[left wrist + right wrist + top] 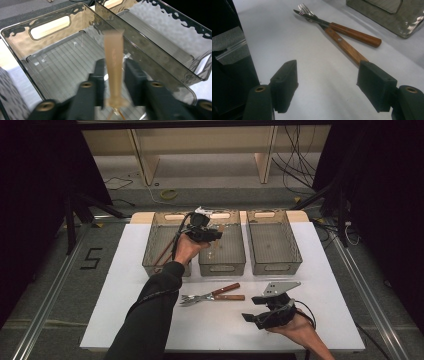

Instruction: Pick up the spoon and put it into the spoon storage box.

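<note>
Left gripper view looks along the left gripper, its jaws parted with a pale wooden utensil handle standing lengthwise between them, pads seemingly clear of it, above the middle smoky transparent plastic bin. High view shows the right gripper wide open and empty; the wooden-handled fork and wooden-handled knife lie just left of it, handles towards it, long axes across the table.

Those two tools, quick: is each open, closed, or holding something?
Left tool: open over the middle bin, a blurred wooden handle loose between its jaws.
Right tool: open, holding nothing.
</note>
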Demonstrator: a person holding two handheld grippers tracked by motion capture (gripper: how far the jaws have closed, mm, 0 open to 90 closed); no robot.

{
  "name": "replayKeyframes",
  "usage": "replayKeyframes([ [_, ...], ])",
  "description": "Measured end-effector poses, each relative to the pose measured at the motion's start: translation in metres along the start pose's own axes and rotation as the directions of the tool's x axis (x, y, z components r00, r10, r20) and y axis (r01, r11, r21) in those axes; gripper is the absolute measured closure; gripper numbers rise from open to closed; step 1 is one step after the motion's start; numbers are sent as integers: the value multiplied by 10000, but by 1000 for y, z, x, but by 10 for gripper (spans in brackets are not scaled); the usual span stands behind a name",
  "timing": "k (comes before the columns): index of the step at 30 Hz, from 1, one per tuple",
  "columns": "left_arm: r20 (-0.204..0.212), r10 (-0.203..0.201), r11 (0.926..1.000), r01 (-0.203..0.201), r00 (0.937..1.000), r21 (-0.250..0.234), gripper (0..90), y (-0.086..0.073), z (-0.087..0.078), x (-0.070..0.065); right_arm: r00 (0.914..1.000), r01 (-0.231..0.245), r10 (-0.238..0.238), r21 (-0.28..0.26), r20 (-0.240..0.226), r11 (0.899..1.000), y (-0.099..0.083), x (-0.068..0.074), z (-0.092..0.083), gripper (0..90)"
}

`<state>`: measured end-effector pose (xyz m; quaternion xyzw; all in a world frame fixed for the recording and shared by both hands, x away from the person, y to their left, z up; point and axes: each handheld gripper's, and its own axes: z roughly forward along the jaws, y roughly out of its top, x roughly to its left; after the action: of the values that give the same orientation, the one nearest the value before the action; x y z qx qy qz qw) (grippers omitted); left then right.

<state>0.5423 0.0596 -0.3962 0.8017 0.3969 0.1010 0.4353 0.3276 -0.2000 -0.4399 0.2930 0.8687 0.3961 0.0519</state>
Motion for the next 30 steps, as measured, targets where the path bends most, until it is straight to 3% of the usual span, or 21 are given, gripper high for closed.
replayKeyframes([
  [6, 82, -341, 9994, 342, 9994, -88, 473, 1, -14, 3, 10000, -29, 29, -43, 34, 10000, 0, 0, -1, 332],
  [12, 319, -642, 9972, 653, 9974, -366, 379, -3, -39, 8, 10000, -24, 24, -27, 58, 10000, 1, 0, -1, 332],
  [17, 261, -720, 9959, 733, 9971, -532, 319, -10, -58, 12, 9999, -22, 23, -78, 113, 10000, 2, 0, -1, 332],
  [20, 505, -732, 9954, 761, 9960, -586, 297, -17, -70, 10, 9999, -36, 37, -61, 141, 10000, 3, 0, -1, 333],
  [30, 600, -305, 9919, 376, 9977, -1210, 257, -53, -113, -1, 9994, -83, 92, -266, 331, 9996, 11, -2, 0, 334],
])
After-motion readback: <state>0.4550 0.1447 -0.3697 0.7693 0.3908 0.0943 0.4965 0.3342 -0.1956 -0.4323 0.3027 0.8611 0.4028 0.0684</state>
